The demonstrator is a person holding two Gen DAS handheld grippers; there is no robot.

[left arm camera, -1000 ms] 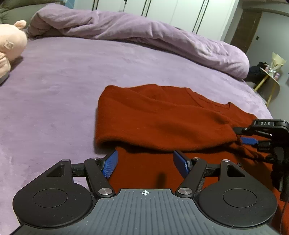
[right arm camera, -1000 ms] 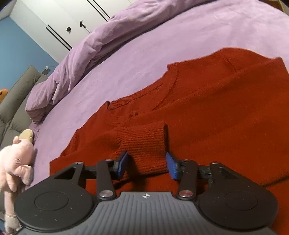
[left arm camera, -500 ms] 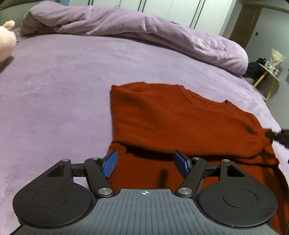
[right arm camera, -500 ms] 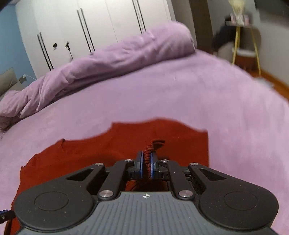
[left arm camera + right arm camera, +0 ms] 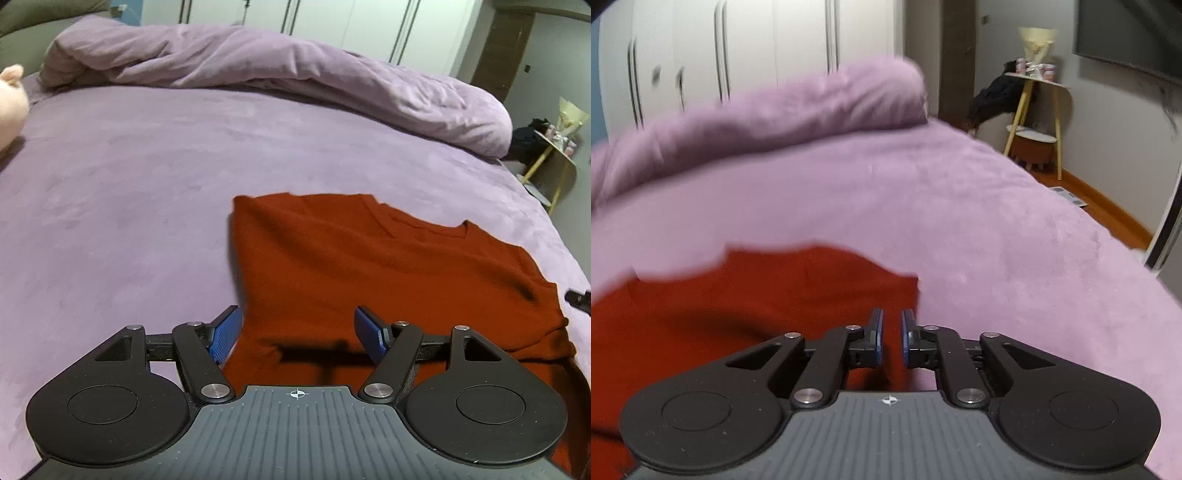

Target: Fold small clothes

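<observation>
A rust-red knit sweater lies flat on the purple bed, neckline toward the far side, with a sleeve folded across its body. My left gripper hovers over the sweater's near left edge, jaws wide open and nothing pinched between the blue pads. My right gripper is over the sweater's right edge. Its jaws are opening from a narrow gap, and only cloth lying below shows between them. A black tip of the right gripper peeks in at the right edge of the left wrist view.
A rolled purple duvet runs along the far side of the bed cover. A pink plush toy sits at the far left. Beyond the bed's right edge stand a yellow-legged side table and wooden floor.
The right gripper shut on the sleeve cuff, carried it across toward the sweater's right side, then parted its jaws and let it go. The left gripper drifted along the sweater's near edge, still open.
</observation>
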